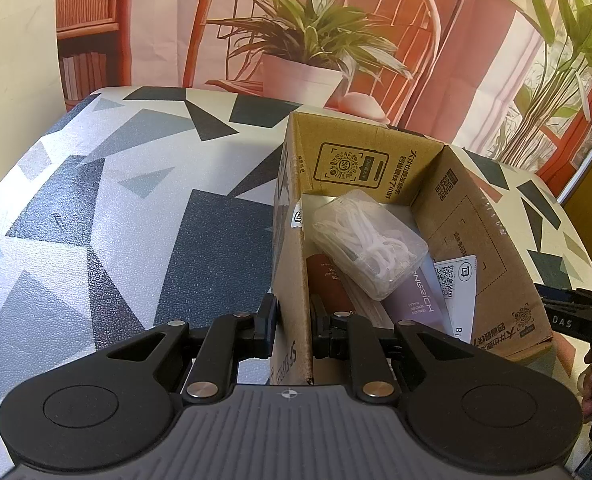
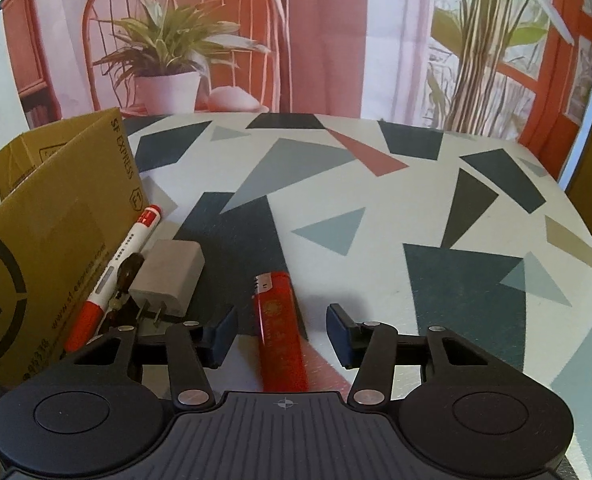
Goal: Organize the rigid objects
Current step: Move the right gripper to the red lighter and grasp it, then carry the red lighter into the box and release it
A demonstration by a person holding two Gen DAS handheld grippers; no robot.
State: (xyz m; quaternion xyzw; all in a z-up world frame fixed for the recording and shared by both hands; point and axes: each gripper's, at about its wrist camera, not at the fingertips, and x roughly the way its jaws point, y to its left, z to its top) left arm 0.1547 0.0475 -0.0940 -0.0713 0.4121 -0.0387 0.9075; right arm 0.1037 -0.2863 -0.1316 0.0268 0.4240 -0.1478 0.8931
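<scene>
Left gripper (image 1: 292,330) is clamped on the left wall of the cardboard box (image 1: 296,280), in which a clear case (image 1: 369,242) is held, while the right gripper (image 2: 282,334) is spread wide around the red lighter (image 2: 280,328) on the table (image 2: 435,220).

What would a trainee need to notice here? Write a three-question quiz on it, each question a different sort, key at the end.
1. True or false: the left gripper has its fingers on either side of the cardboard box wall.
2. Multiple choice: what lies between the open fingers of the right gripper? A) red lighter B) white charger plug C) red-and-white marker
3. Fill in: the clear plastic case of white floss picks sits inside the ____.

Key: 1 true; 2 A; 3 cardboard box.
</scene>
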